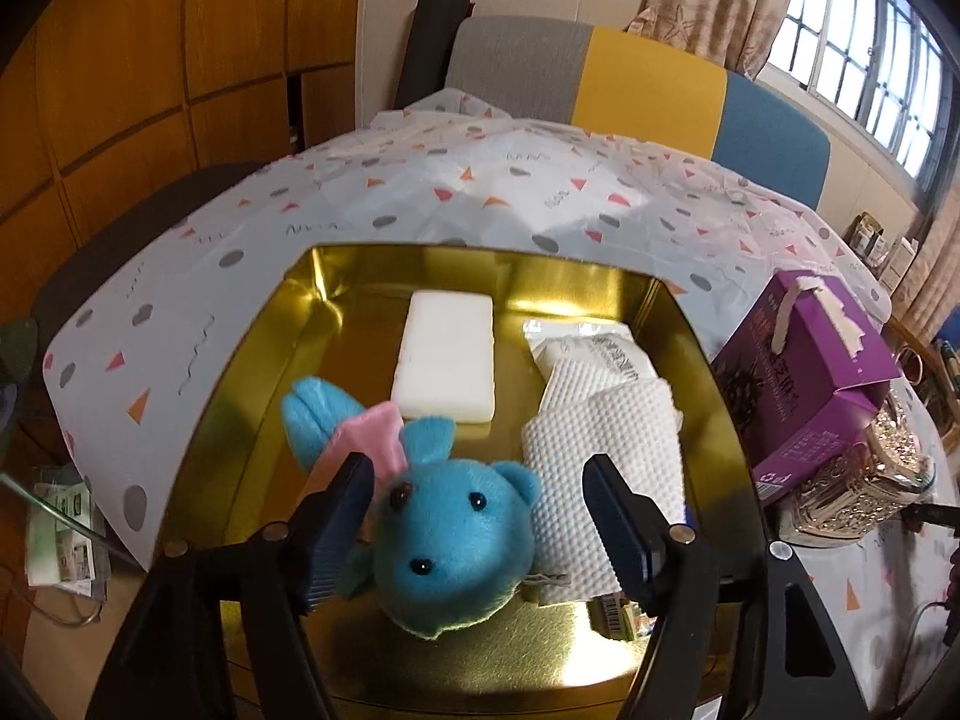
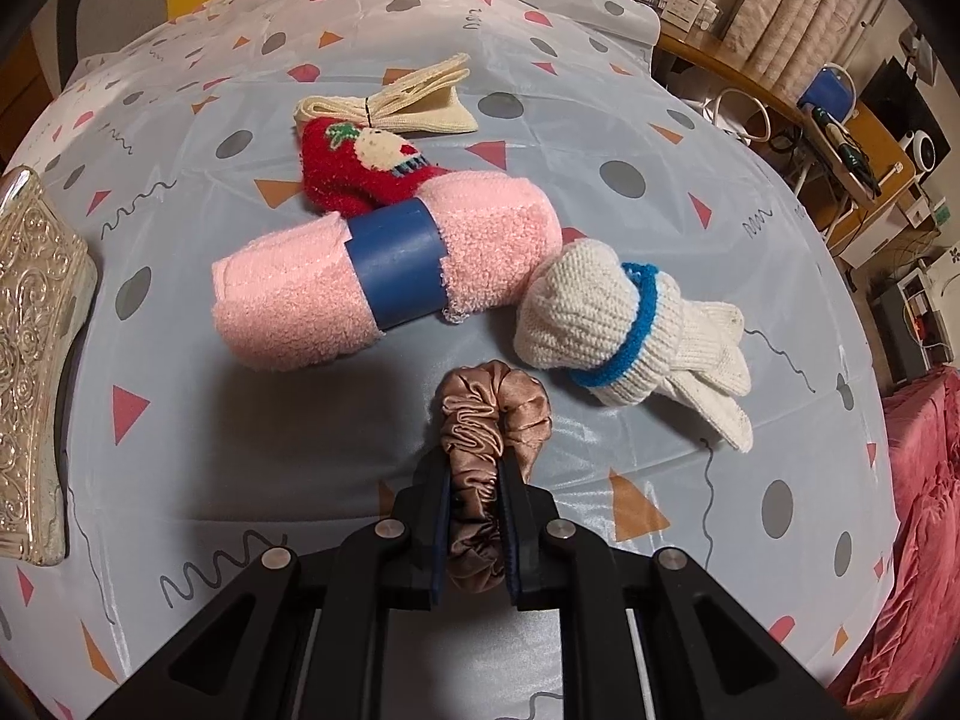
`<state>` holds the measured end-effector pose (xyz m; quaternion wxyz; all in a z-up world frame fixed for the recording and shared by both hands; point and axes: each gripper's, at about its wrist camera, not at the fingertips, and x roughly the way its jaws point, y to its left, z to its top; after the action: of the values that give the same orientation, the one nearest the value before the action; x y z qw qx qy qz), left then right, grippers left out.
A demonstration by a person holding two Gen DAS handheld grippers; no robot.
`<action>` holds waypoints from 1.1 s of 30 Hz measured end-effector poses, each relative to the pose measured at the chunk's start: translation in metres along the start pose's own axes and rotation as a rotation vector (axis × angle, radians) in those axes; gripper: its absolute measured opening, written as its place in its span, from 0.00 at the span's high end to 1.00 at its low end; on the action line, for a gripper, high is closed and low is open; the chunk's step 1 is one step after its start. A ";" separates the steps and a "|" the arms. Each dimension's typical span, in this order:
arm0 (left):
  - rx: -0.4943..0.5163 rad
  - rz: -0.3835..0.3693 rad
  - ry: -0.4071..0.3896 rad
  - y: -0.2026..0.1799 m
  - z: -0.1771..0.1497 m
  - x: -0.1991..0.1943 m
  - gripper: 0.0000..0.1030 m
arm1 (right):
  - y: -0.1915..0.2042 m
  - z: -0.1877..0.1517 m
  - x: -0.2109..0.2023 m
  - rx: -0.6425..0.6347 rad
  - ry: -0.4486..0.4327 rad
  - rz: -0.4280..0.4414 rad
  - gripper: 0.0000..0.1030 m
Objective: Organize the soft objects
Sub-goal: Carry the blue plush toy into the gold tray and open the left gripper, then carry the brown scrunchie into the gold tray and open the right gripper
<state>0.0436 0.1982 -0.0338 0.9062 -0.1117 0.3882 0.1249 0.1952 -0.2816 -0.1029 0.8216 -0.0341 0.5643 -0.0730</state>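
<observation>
A blue plush animal with pink-lined ears lies in the near part of a gold tin. My left gripper stands open around it, with a gap beside the right finger. The tin also holds a white foam block, a white packet and a folded white textured cloth. My right gripper is shut on a brown satin scrunchie just above the tablecloth. Beyond it lie a pink towel roll with a blue band, a red sock, a cream bundle and white knitted gloves.
A purple carton leans on an ornate silver container right of the tin; the same silver container stands at the left in the right wrist view. A patterned cloth covers the table. A colour-block sofa back stands behind.
</observation>
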 end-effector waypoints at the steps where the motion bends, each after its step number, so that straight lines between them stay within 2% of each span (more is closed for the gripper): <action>1: 0.000 -0.002 -0.005 0.000 0.001 -0.002 0.28 | 0.000 0.000 0.000 0.005 0.001 0.003 0.87; 6: -0.005 -0.039 -0.014 -0.003 0.003 -0.011 0.25 | -0.010 0.002 -0.002 0.074 0.012 0.063 0.88; 9: 0.013 -0.054 -0.031 -0.009 0.003 -0.017 0.25 | -0.017 0.003 -0.009 0.137 0.002 0.138 0.89; 14: 0.018 -0.091 -0.033 -0.014 0.002 -0.023 0.25 | -0.030 0.012 -0.040 0.241 -0.088 0.257 0.89; 20: 0.020 -0.110 -0.034 -0.016 0.002 -0.025 0.25 | -0.022 0.037 -0.090 0.223 -0.207 0.372 0.89; 26: 0.024 -0.112 -0.030 -0.015 0.002 -0.025 0.25 | 0.022 0.054 -0.132 0.141 -0.288 0.458 0.89; 33: 0.002 -0.087 -0.032 -0.005 0.002 -0.025 0.25 | 0.109 0.047 -0.197 -0.062 -0.403 0.627 0.89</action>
<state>0.0303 0.1904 -0.0135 0.9170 -0.1256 0.3686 0.0865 0.1788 -0.1436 0.0810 0.8973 0.1017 0.3762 0.2076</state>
